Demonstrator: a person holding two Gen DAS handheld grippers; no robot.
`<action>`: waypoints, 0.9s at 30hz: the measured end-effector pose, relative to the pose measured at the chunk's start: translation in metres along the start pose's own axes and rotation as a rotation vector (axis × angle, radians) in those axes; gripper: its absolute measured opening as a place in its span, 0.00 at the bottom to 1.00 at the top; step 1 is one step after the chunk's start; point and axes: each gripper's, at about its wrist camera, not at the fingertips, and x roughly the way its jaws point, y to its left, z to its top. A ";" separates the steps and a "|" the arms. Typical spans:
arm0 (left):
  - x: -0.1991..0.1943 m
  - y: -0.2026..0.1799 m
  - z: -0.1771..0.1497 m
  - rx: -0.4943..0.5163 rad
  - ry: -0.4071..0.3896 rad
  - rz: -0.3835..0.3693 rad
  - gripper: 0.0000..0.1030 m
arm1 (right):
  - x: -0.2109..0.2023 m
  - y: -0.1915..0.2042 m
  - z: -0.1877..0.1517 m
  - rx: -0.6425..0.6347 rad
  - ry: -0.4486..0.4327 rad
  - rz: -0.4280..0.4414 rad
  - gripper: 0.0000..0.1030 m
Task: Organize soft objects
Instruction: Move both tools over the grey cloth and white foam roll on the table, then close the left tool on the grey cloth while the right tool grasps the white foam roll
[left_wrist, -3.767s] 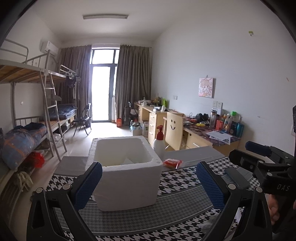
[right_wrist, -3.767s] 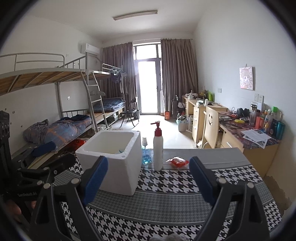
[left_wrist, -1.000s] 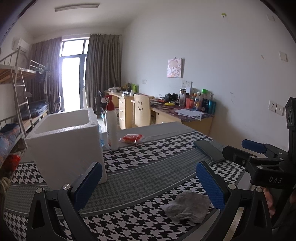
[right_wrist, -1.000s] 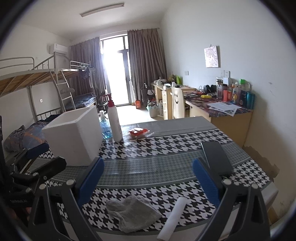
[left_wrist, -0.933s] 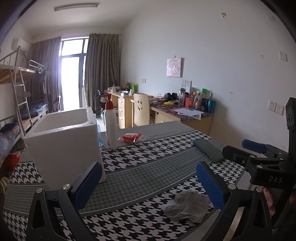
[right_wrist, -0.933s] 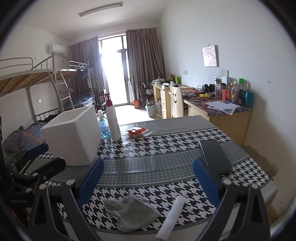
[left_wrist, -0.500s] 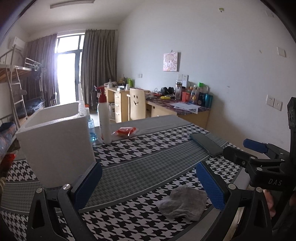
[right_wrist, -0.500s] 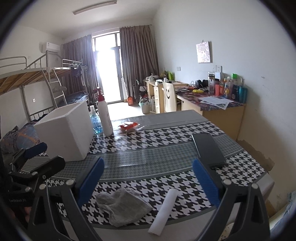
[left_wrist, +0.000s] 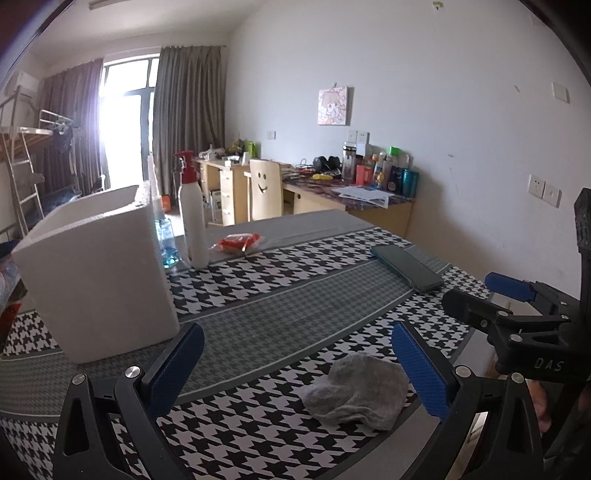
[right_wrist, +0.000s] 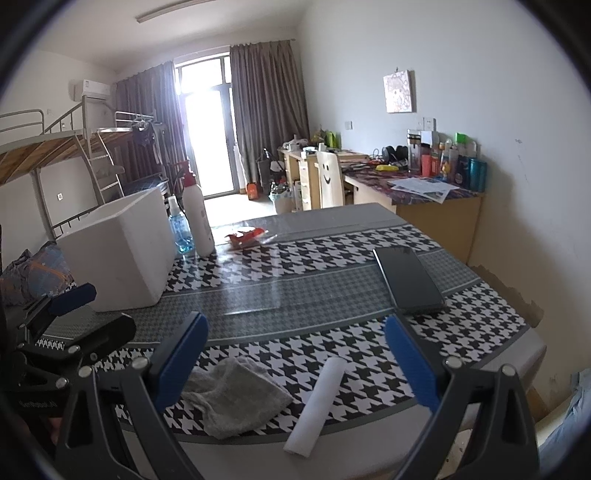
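At the near edge of the tabletop (left_wrist: 280, 310), on the houndstooth cloth, I see the crumpled grey cloth (left_wrist: 356, 391) lying loose, nothing gripping it. My left claw (left_wrist: 295, 369) hangs above the cloth-covered surface with its blue pads spread wide and nothing between them; the grey cloth sits just inside the right-hand pad. My right claw (right_wrist: 295, 362) is likewise spread wide and holds nothing (from its camera the grey cloth (right_wrist: 236, 395) lies partly behind the left-hand pad). Just beside the cloth, toward the right, a white roll (right_wrist: 317, 404) lies on its side, one end reaching the table's grey border. A dark phone (right_wrist: 408, 278) rests flat farther right, well apart from both. On the left side stands the white foam box (left_wrist: 98, 269), open at the top; what it holds I cannot tell from here. Behind it stand a white pump bottle (left_wrist: 192, 214) with a red head and a small blue spray bottle (left_wrist: 164, 240), close together, and a red snack packet (left_wrist: 236, 242) lies near them on the far part of the tabletop.
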 end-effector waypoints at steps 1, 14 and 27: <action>0.001 -0.001 -0.001 0.002 0.003 -0.002 0.99 | 0.000 -0.001 0.000 0.001 0.004 -0.002 0.95; 0.016 -0.019 -0.009 0.028 0.049 -0.034 0.99 | 0.003 -0.016 -0.015 0.028 0.046 -0.035 0.95; 0.031 -0.034 -0.017 0.049 0.102 -0.060 0.99 | 0.007 -0.027 -0.028 0.040 0.082 -0.044 0.95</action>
